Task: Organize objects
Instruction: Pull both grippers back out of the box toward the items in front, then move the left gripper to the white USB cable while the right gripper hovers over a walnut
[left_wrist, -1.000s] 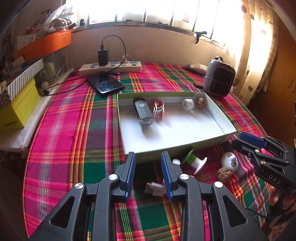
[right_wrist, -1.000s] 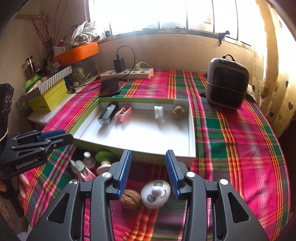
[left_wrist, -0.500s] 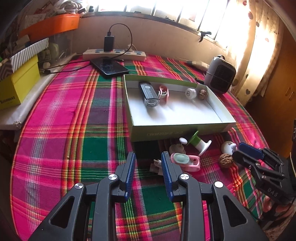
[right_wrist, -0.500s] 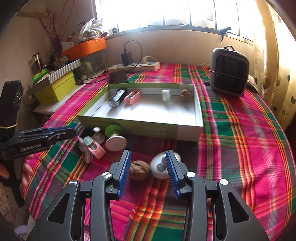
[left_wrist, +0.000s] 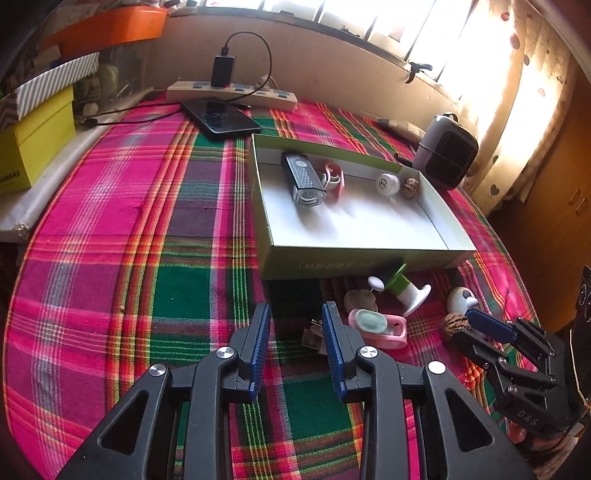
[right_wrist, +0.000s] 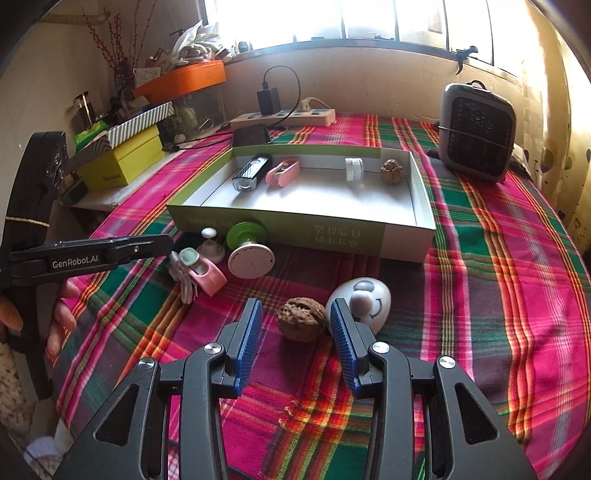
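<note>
Right wrist view: the right gripper (right_wrist: 295, 326) hangs low over the plaid tablecloth (right_wrist: 498, 280) with its blue pads parted and gripping nothing. A walnut (right_wrist: 301, 319) lies on the cloth in the gap ahead of the tips, clear of both pads. Just beside it, at the right pad's tip, rests a white egg-shaped toy (right_wrist: 364, 301) with a drawn face.

Left wrist view: the left gripper (left_wrist: 295, 325) also stands parted and empty above the cloth. Just past its right fingertip lies a small white plug (left_wrist: 312, 334), and beside that a pink holder (left_wrist: 380, 326) with a pale green oval on top. Near these sit a small round beige piece (left_wrist: 360, 300) and a green-and-white spool (left_wrist: 408, 290) tipped on its side against the box wall.

Beyond this cluster stands the shallow green box (left_wrist: 354, 258), open on top. Along its far wall lie a black-and-silver lamp (left_wrist: 303, 179), a pink clip (left_wrist: 334, 177), a white cap (left_wrist: 388, 183) and a second walnut (left_wrist: 411, 187).

Farther off, a phone (left_wrist: 221, 118) lies on charge by a power strip (left_wrist: 231, 92), and a grey heater (right_wrist: 476, 133) stands at the right.
</note>
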